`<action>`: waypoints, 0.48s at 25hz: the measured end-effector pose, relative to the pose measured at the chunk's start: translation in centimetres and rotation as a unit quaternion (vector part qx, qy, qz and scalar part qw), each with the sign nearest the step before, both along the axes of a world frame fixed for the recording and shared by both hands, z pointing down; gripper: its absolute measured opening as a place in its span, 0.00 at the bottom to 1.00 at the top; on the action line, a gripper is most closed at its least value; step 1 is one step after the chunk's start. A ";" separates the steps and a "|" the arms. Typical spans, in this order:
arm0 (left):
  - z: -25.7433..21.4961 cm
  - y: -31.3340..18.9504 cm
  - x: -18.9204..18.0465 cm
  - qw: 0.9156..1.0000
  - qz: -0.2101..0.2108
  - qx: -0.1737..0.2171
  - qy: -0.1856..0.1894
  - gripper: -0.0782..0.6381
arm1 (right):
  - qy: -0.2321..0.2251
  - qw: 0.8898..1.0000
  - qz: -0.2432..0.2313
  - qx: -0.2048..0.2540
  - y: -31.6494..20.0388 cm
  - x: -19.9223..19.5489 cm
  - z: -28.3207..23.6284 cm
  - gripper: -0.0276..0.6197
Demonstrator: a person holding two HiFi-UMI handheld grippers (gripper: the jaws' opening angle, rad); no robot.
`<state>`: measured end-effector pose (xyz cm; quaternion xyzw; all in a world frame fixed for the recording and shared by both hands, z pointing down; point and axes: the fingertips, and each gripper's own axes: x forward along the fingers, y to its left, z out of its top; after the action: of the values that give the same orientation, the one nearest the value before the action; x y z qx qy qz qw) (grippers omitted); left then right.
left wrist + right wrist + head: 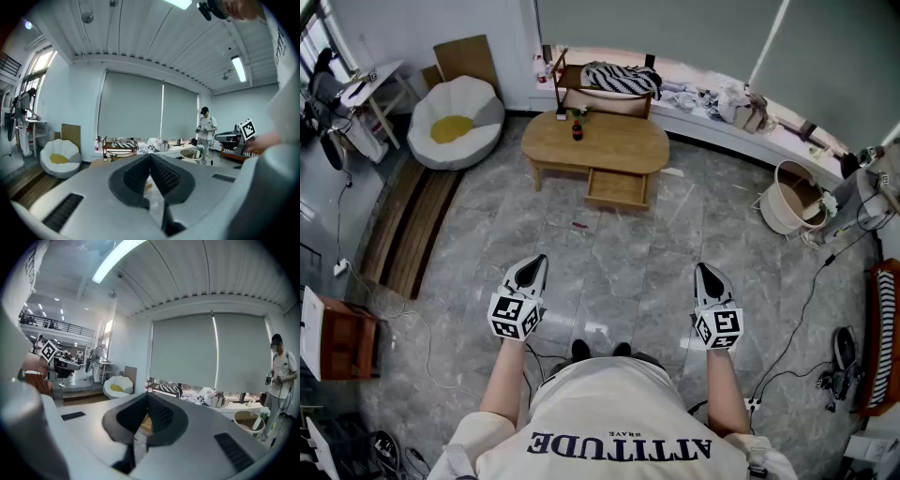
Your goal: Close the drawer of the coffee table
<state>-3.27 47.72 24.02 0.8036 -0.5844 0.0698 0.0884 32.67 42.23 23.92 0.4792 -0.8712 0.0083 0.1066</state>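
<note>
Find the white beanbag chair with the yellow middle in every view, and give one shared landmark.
Head view: white beanbag chair upper left, on the floor.
Left gripper view: lower left, by the wall.
Right gripper view: left of centre, small, by the wall.
Shared landmark: striped cushion, right of the chair in all three.

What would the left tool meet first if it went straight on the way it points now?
Probably the open drawer of the coffee table: the shut left tool aims roughly at it across the floor. Depth is unclear, so the floor could come first.
</note>
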 end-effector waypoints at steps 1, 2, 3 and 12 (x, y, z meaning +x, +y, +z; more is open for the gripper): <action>0.0 0.2 0.0 1.000 0.000 0.000 0.000 0.14 | 0.000 1.000 0.000 0.000 0.1 0.0 0.0 0.07; 0.0 0.3 0.1 1.000 0.000 0.000 0.000 0.14 | 0.000 1.000 -0.001 0.000 0.2 0.1 -0.1 0.07; -0.1 0.3 0.1 1.000 0.000 0.000 0.000 0.14 | 0.000 1.000 -0.001 0.001 0.2 0.1 -0.1 0.07; -0.3 0.4 -0.2 1.000 0.000 0.003 0.002 0.14 | 0.001 1.000 -0.003 0.006 0.3 -0.5 -0.7 0.07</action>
<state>-3.45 48.15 23.67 0.8042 -0.5842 0.0666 0.0868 32.20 42.57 23.23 0.4771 -0.8727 0.0022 0.1044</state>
